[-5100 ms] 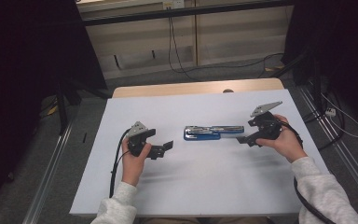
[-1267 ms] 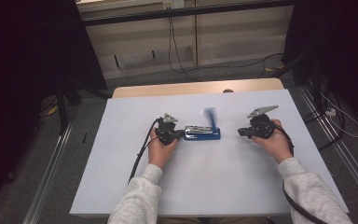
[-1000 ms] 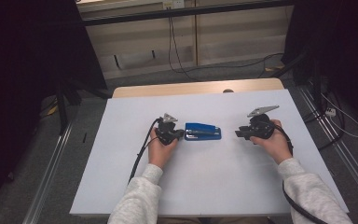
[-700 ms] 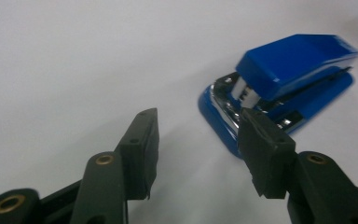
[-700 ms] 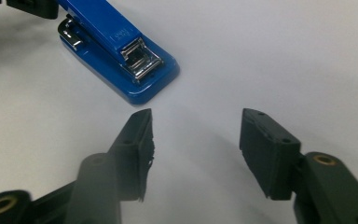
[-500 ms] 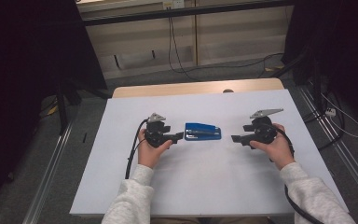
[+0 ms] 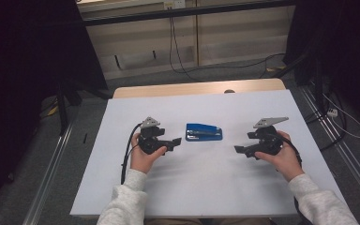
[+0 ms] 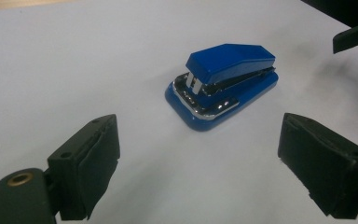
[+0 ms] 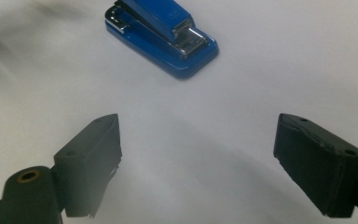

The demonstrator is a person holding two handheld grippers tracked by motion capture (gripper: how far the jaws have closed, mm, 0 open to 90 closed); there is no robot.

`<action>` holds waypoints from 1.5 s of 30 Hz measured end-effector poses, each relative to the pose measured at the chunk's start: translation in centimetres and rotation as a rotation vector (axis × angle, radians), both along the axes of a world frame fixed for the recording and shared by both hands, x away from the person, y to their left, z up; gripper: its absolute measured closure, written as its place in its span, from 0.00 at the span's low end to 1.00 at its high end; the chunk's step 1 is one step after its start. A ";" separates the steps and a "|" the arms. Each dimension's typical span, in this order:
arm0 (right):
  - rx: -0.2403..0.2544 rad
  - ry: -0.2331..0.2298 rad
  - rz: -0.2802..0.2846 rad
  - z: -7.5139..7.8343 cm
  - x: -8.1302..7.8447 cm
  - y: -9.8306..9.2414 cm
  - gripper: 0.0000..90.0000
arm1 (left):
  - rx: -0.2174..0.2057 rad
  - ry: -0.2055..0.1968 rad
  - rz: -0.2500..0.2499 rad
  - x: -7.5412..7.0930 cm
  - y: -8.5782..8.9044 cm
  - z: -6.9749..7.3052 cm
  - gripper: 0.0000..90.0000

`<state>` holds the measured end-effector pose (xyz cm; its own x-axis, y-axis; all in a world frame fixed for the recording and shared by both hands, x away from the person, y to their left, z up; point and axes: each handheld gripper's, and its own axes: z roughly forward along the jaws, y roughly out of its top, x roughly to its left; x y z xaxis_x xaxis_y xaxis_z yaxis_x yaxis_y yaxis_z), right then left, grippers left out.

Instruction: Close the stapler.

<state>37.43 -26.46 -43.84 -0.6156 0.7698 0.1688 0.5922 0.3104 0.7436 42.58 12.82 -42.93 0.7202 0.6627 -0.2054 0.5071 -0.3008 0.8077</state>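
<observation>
The person wears a pale grey sweatshirt with ribbed cuffs on both sleeves (image 7: 126, 199). Each hand carries a compact black device — the left gripper (image 7: 174, 142) and the right gripper (image 7: 240, 150) — topped by a light grey three-cornered plate, with a black cable looping back from the body along the forearm. Seen close, the jaws are matt black arms faced with thick, blocky black pads (image 8: 91, 163), small screw holes on their outer faces, and a brass-coloured ringed hole at one arm's base.
</observation>
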 end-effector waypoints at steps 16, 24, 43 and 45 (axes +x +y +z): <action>-0.031 -0.004 0.045 0.2 -3.2 0.1 0.15 | 0.008 -0.021 0.012 -2.1 2.4 0.2 0.12; -0.031 -0.002 0.046 0.4 -4.4 -0.4 0.14 | 0.017 -0.023 0.017 -3.0 3.6 0.3 0.11; -0.039 0.005 0.053 0.4 -6.3 -1.2 0.14 | 0.012 -0.043 0.040 -4.7 6.4 0.3 0.11; -0.036 0.004 0.051 0.5 -6.5 -1.3 0.14 | 0.002 -0.045 0.048 -4.9 6.8 0.3 0.10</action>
